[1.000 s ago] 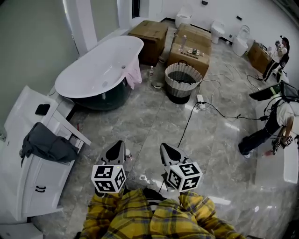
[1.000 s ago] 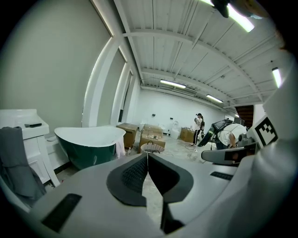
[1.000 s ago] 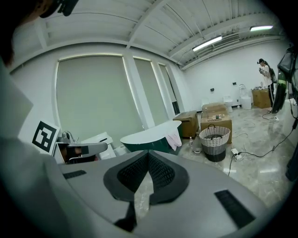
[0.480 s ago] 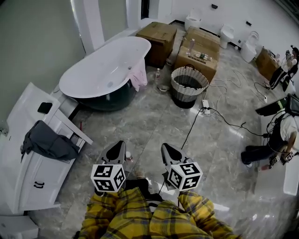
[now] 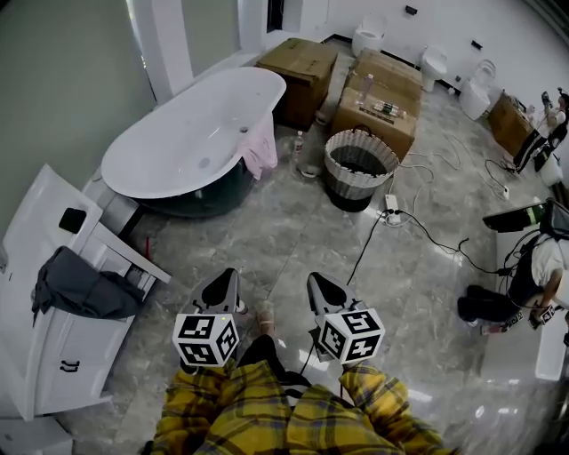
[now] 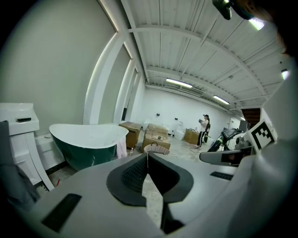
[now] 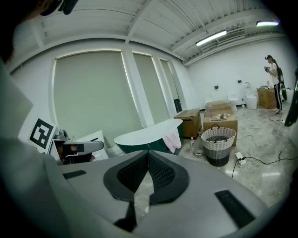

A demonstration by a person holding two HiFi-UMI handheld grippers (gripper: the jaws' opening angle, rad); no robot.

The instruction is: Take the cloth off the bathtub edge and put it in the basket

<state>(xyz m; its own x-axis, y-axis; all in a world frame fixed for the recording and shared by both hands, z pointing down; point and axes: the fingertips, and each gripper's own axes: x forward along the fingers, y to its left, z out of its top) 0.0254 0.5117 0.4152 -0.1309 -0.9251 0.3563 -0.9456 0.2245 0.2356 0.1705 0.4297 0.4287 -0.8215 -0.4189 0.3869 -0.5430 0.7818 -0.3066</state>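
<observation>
Grey marble floor [image 5: 293, 231] fills the head view. The pink cloth [image 5: 260, 149] hangs over the tub [image 5: 178, 133] rim, the basket [image 5: 359, 167] near it.

Left gripper view: left gripper [image 6: 147, 155] pressed together, empty.

Right gripper view: right gripper [image 7: 148, 152] likewise.

The cloth looks light and limp, so pinch a bunched fold at the rim.

We stood on a glossy grey marble floor [image 5: 293, 240] with cables [image 5: 427, 235] trailing across it. Large cardboard boxes [image 5: 302, 67] sat near the far white wall [image 5: 498, 27], with toilets [image 5: 434, 62] beyond them. A white cabinet [image 5: 53, 302] was at our left. Shaded windows [image 7: 88, 93] filled one wall, and strip lights [image 6: 179, 83] glowed on the ribbed ceiling [image 6: 186, 42].
</observation>
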